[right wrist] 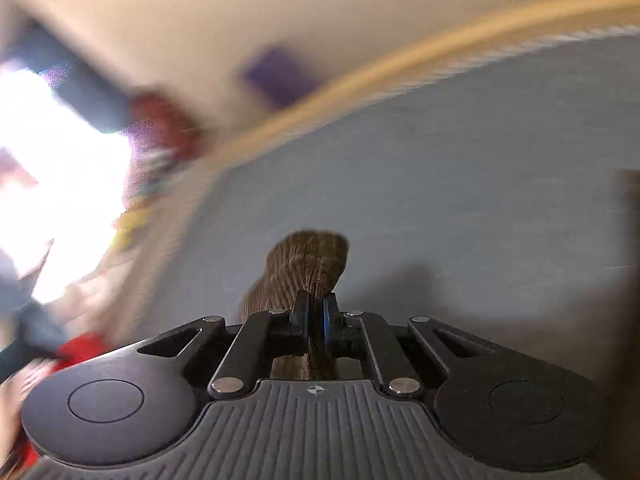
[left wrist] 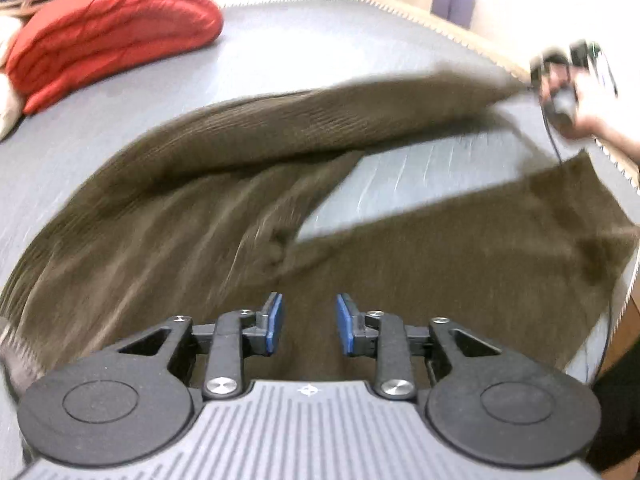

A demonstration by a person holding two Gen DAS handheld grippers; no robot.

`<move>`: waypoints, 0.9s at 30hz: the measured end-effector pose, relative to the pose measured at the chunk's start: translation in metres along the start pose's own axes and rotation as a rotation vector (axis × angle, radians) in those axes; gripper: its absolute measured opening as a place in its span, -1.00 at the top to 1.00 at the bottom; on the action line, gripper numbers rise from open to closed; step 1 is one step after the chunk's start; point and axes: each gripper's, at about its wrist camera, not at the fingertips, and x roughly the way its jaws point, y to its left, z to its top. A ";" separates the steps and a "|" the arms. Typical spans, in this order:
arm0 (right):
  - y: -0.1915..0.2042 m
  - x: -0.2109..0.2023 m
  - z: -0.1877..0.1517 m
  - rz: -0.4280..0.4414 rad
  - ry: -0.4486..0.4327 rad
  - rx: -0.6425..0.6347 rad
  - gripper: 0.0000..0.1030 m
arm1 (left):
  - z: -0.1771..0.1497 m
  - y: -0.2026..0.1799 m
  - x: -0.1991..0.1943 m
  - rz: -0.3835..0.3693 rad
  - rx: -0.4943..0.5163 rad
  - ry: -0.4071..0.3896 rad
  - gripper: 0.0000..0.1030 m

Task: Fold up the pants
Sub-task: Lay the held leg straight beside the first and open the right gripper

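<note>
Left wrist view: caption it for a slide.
Open left gripper over brown pants; right gripper lifts one leg.

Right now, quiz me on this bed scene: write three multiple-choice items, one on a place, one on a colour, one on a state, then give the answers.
1. Where is the folded red quilted blanket?
A. on the grey bed cover, beyond the pants
B. on the floor
C. under the pants

2. What colour are the ribbed corduroy pants?
A. blue
B. olive-brown
C. white

3. What is the right gripper doing?
A. open, empty
B. out of sight
C. shut on pants fabric

Answers: 1 A, it sits far left on the cover; 2 B, both legs show it; 3 C, a fabric tuft sticks out between its blue pads, while the left gripper is open above the pants.
</note>
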 end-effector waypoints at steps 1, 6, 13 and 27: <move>-0.016 0.007 0.002 -0.039 0.034 0.027 0.86 | 0.007 -0.001 0.009 0.001 -0.004 -0.004 0.24; -0.064 0.036 -0.009 -0.117 0.198 0.047 0.71 | 0.038 -0.006 0.068 0.083 -0.010 -0.005 -0.17; -0.077 0.044 0.012 -0.026 0.212 0.080 0.40 | 0.049 0.007 0.135 0.175 -0.032 0.073 0.25; -0.067 0.020 0.032 -0.195 0.014 -0.009 0.90 | -0.001 0.040 0.078 0.156 0.207 0.108 0.76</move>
